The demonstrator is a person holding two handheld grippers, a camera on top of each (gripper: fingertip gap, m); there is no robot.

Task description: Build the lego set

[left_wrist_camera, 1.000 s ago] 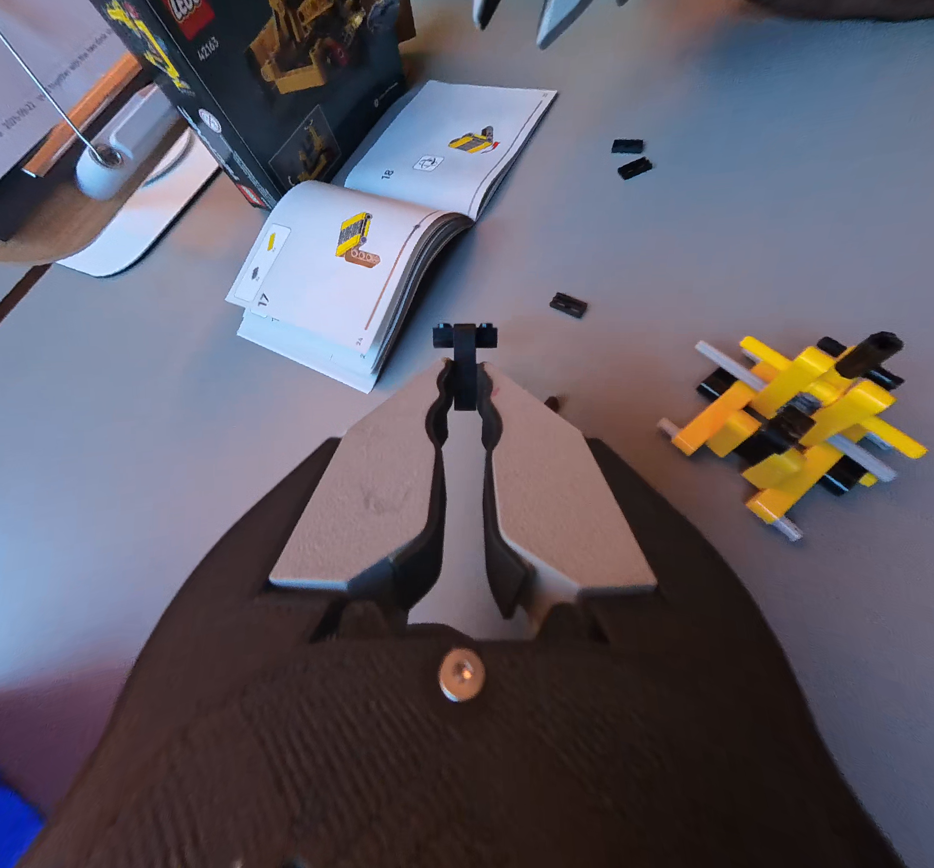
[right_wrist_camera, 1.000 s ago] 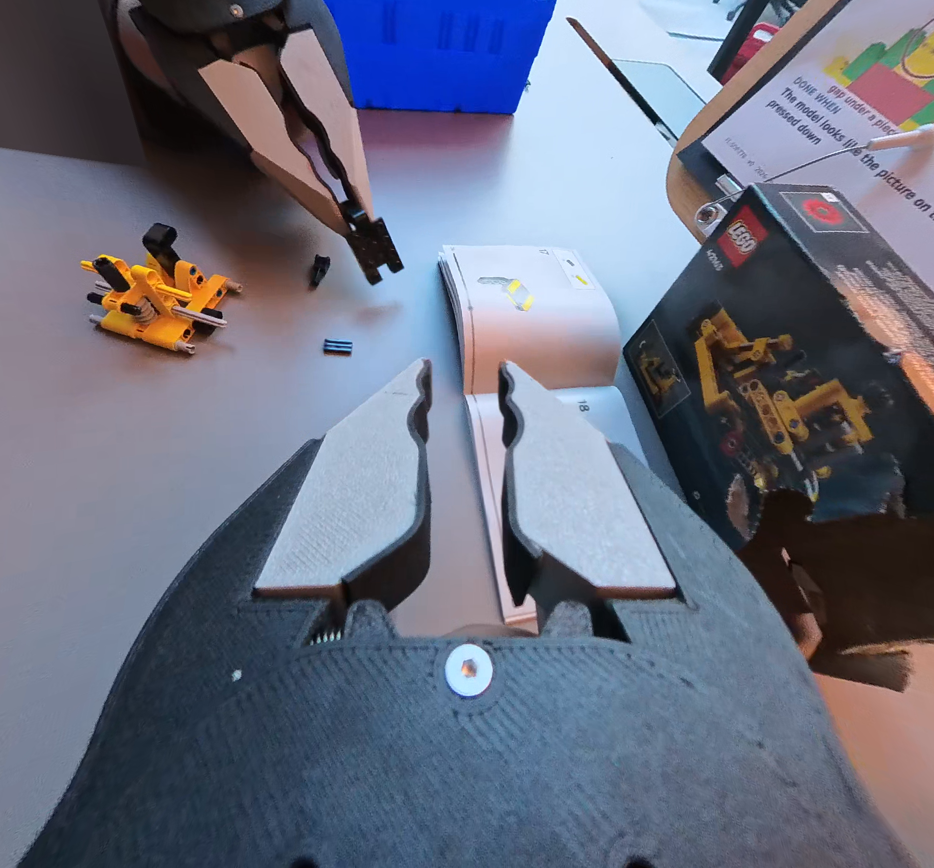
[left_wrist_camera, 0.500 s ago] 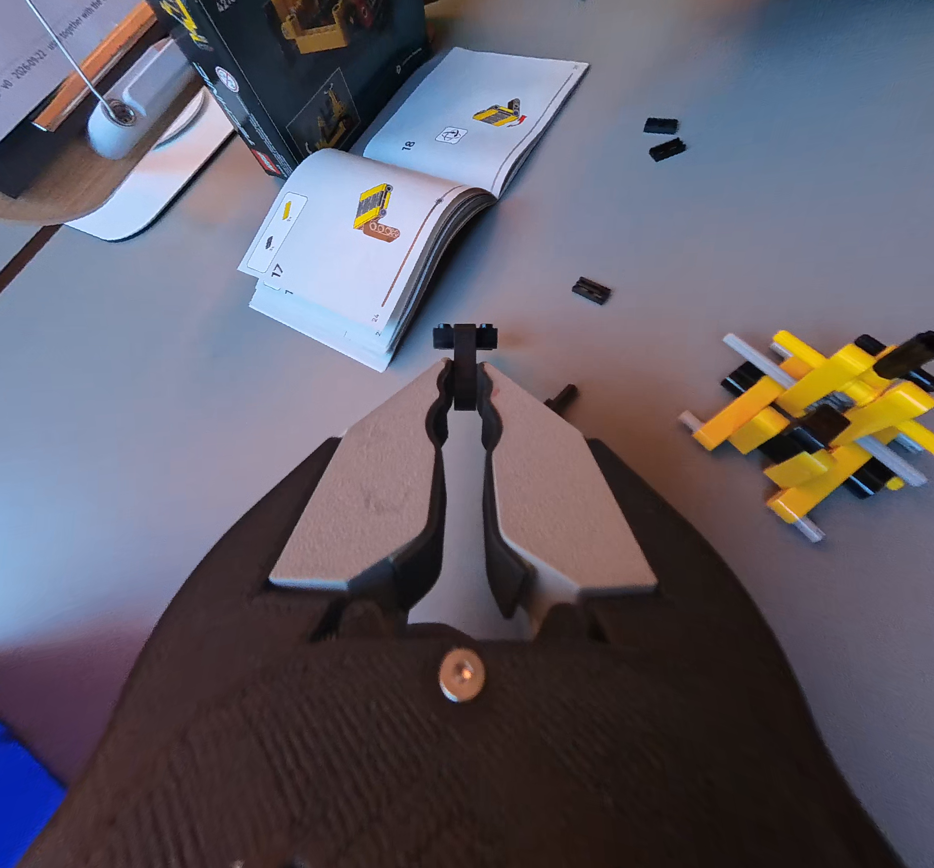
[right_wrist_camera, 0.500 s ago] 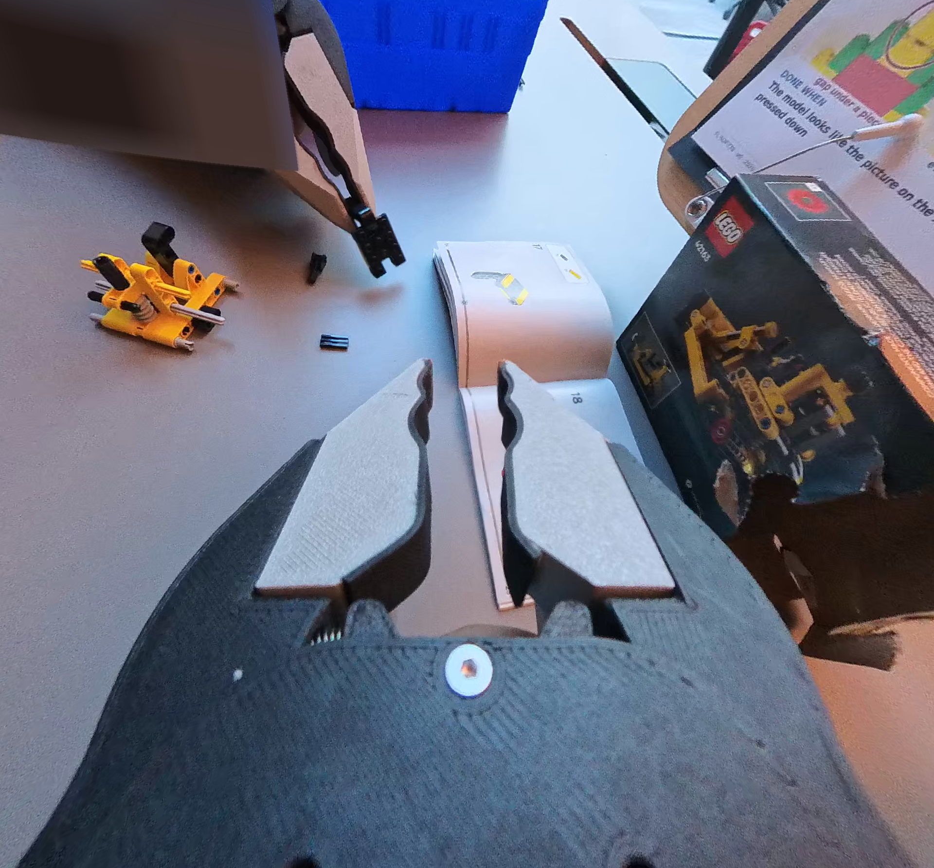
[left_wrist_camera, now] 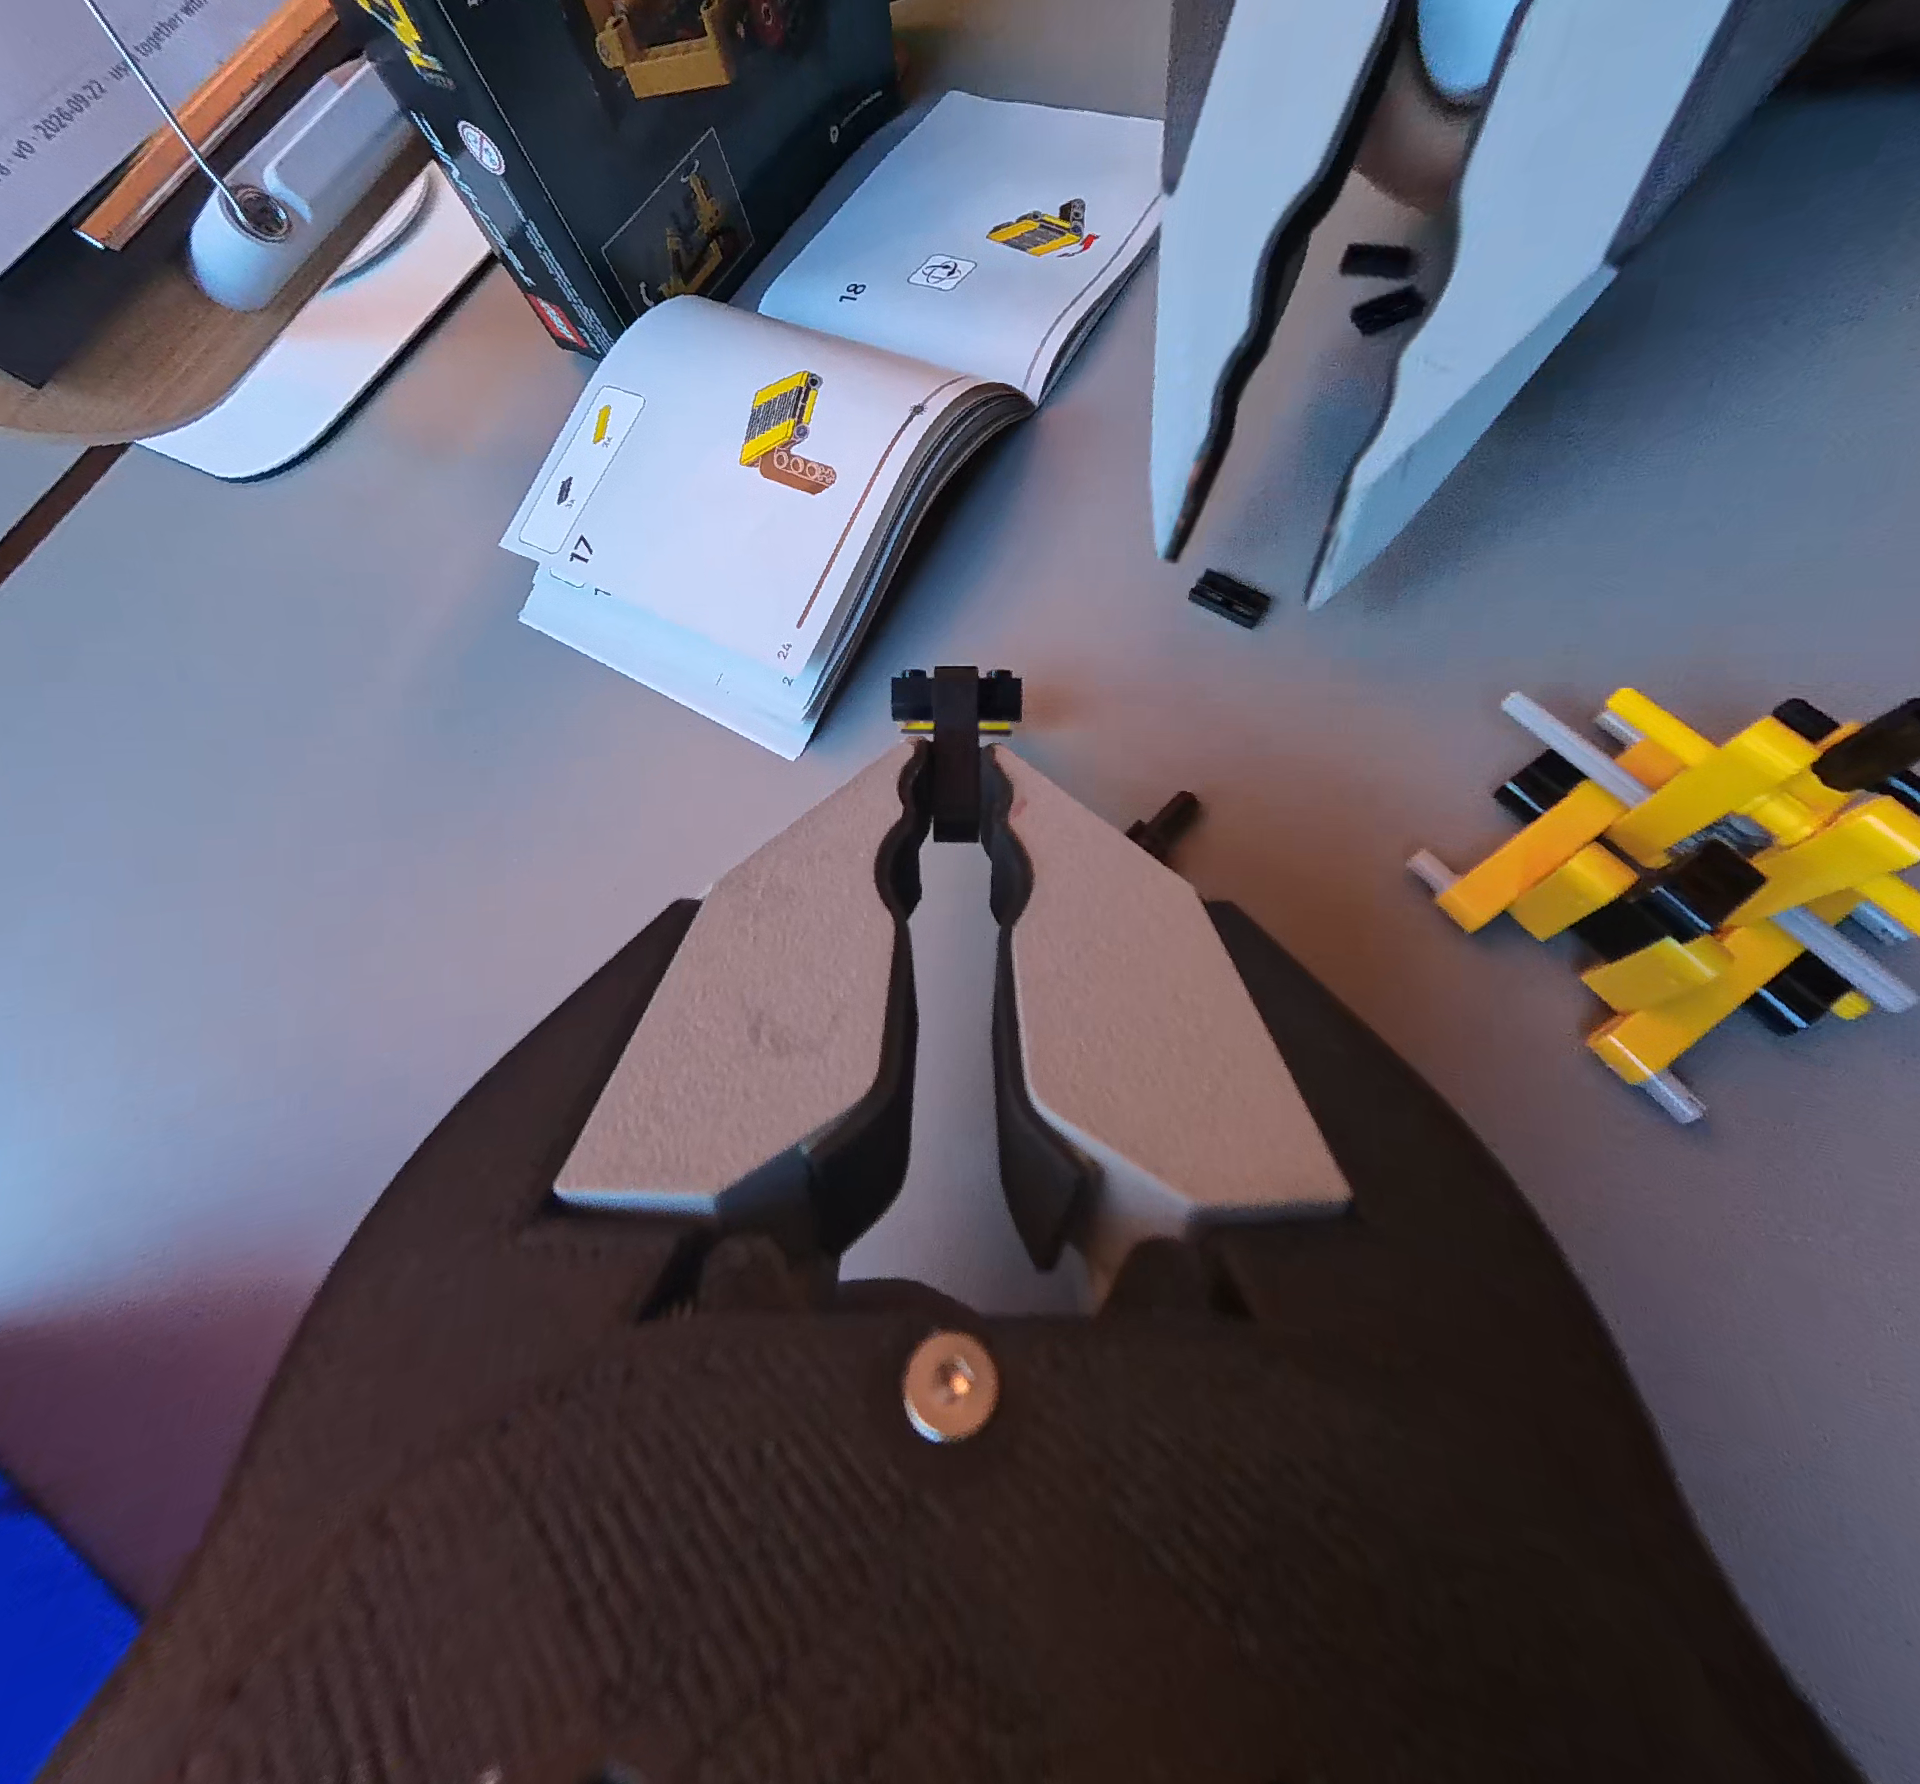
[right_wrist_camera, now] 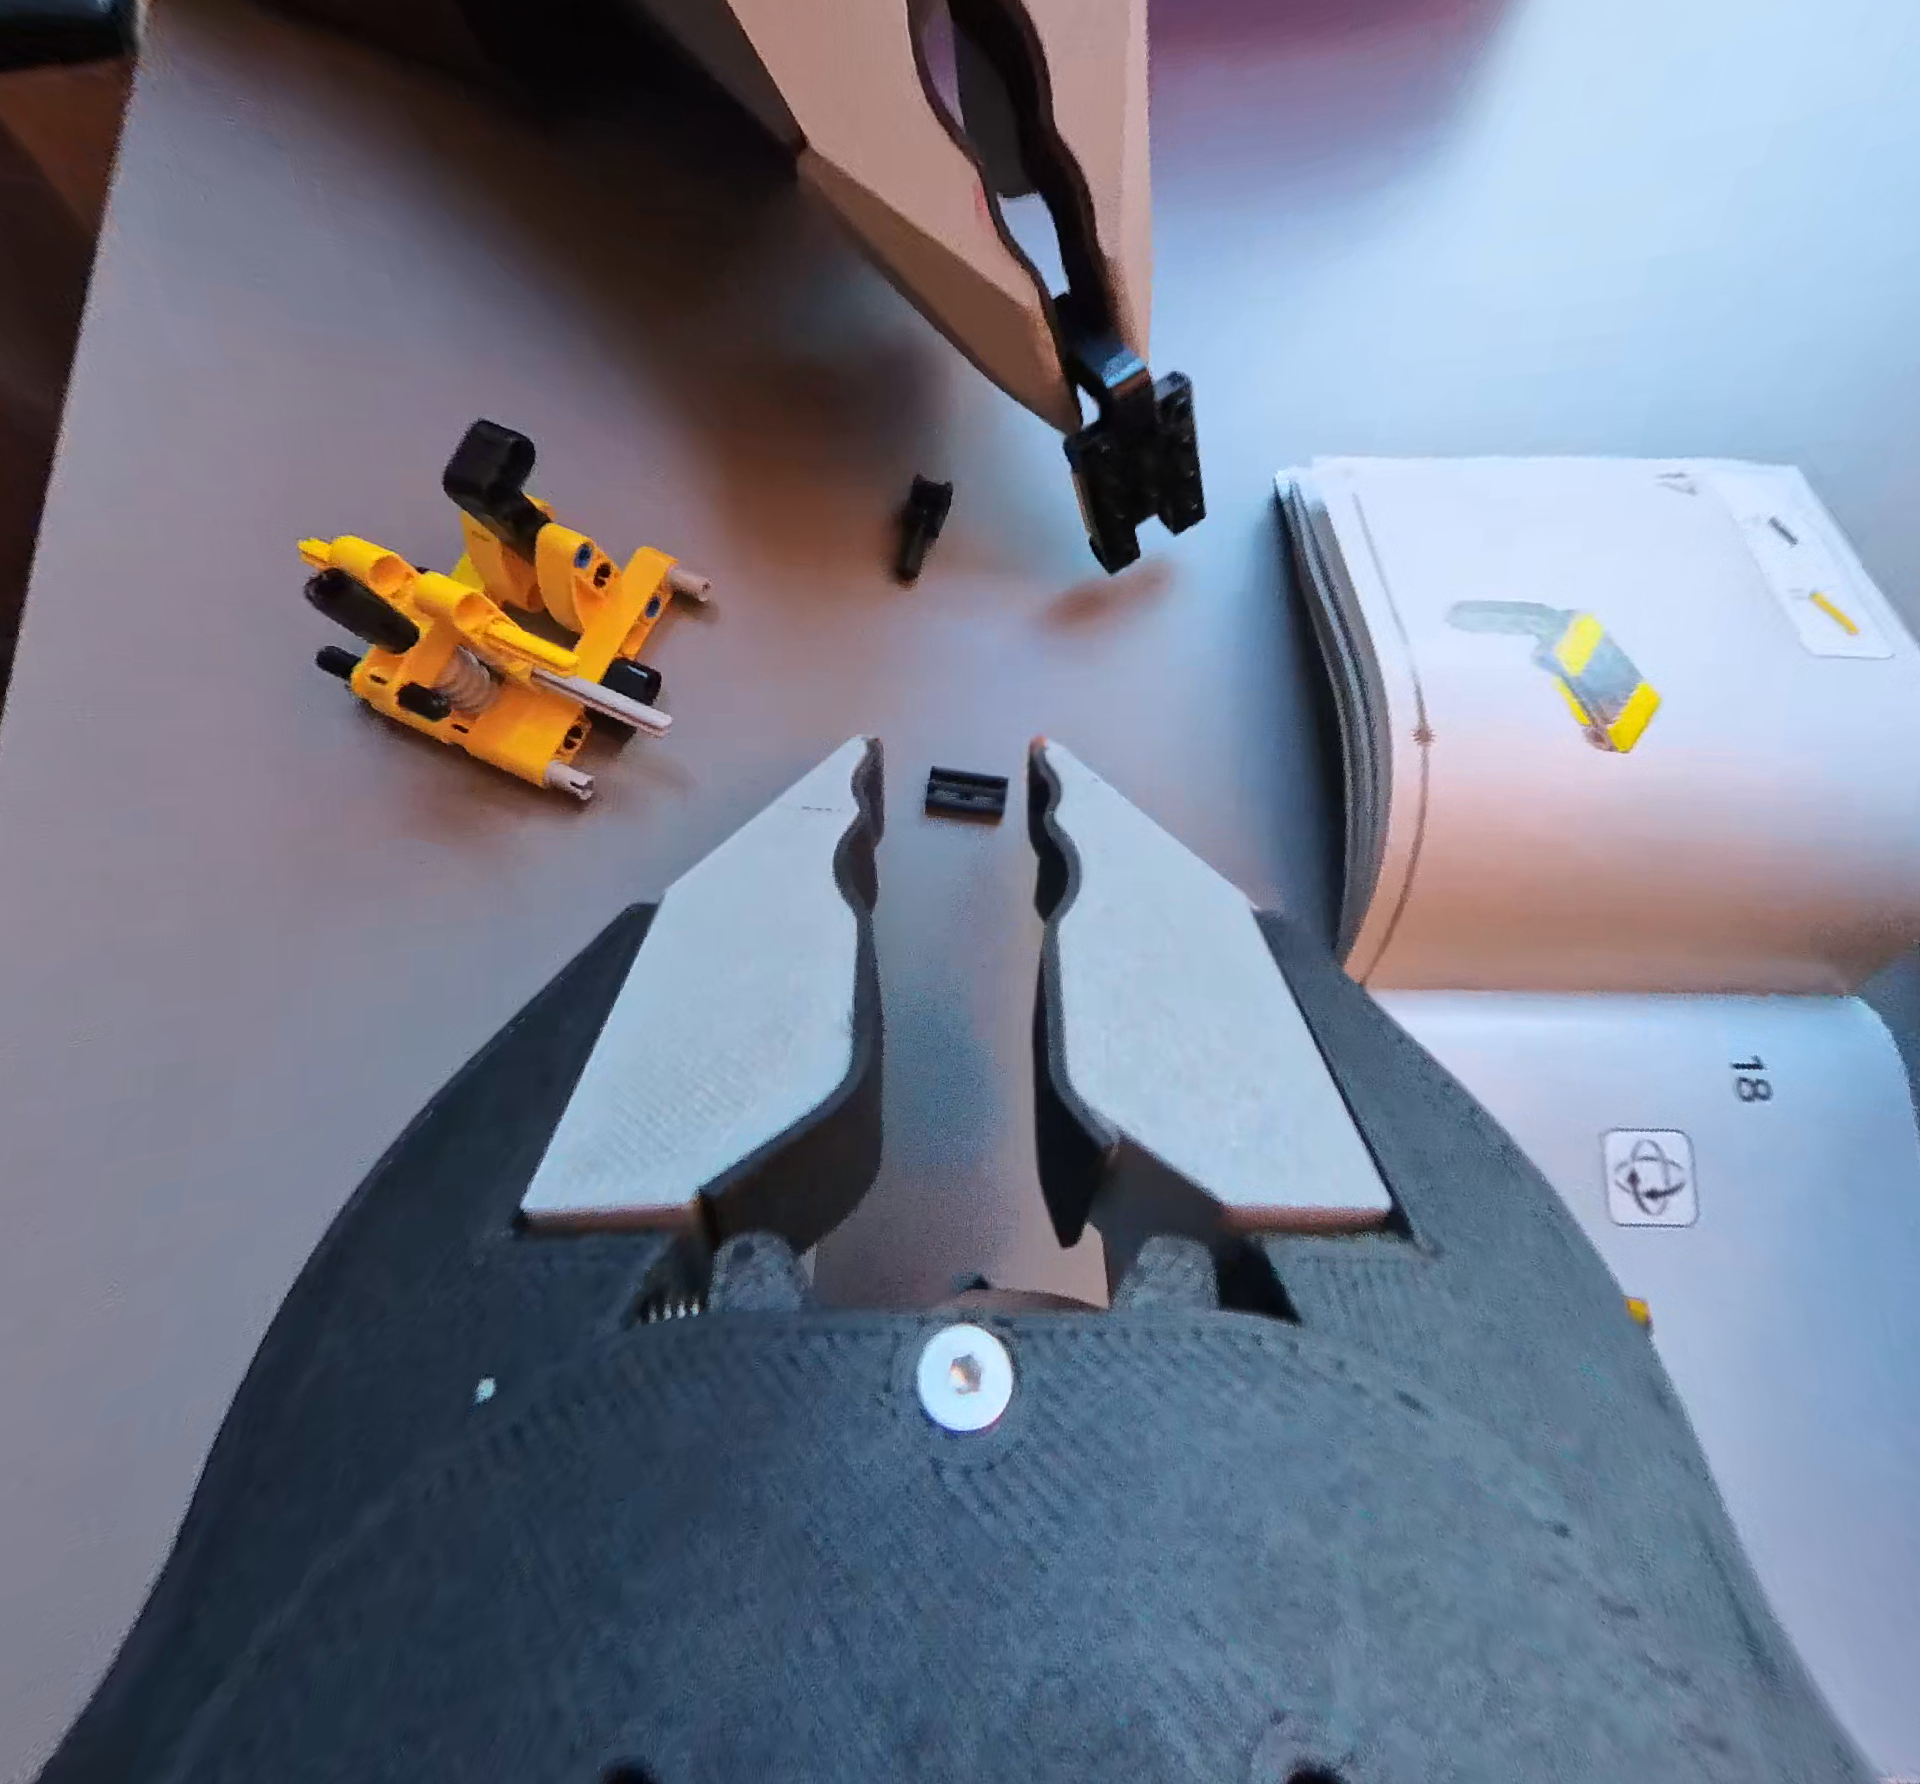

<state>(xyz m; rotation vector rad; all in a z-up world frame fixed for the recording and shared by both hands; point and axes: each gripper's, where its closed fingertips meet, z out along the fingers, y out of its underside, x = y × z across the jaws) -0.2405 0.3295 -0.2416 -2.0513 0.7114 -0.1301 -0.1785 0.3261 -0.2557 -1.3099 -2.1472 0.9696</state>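
Note:
My left gripper (left_wrist_camera: 956, 758) is shut on a black lego piece (left_wrist_camera: 956, 711) and holds it above the table; it also shows in the right wrist view (right_wrist_camera: 1101, 404) with the black lego piece (right_wrist_camera: 1138, 467). My right gripper (right_wrist_camera: 954, 758) is open, its tips either side of a small black plate (right_wrist_camera: 966, 792) lying on the table. In the left wrist view the right gripper (left_wrist_camera: 1242, 571) stands over that small black plate (left_wrist_camera: 1229, 599). A yellow and black lego assembly (right_wrist_camera: 499, 622) lies to the left, and shows in the left wrist view (left_wrist_camera: 1704, 893).
An open instruction booklet (left_wrist_camera: 790, 487) lies beside the dark lego box (left_wrist_camera: 623, 72). A black pin (right_wrist_camera: 920, 524) and two more small black pieces (left_wrist_camera: 1377, 285) lie loose on the grey table (left_wrist_camera: 260, 799). A white stand (left_wrist_camera: 249, 248) is at the far left. There is about 7 cm between the tips of the two grippers. It is some 4 cm from my left tips to the black pin (right_wrist_camera: 920, 524).
My right gripper has swung left and dropped low, so its open tips now flank the small black plate. The left gripper, still holding its black piece, has shifted slightly.

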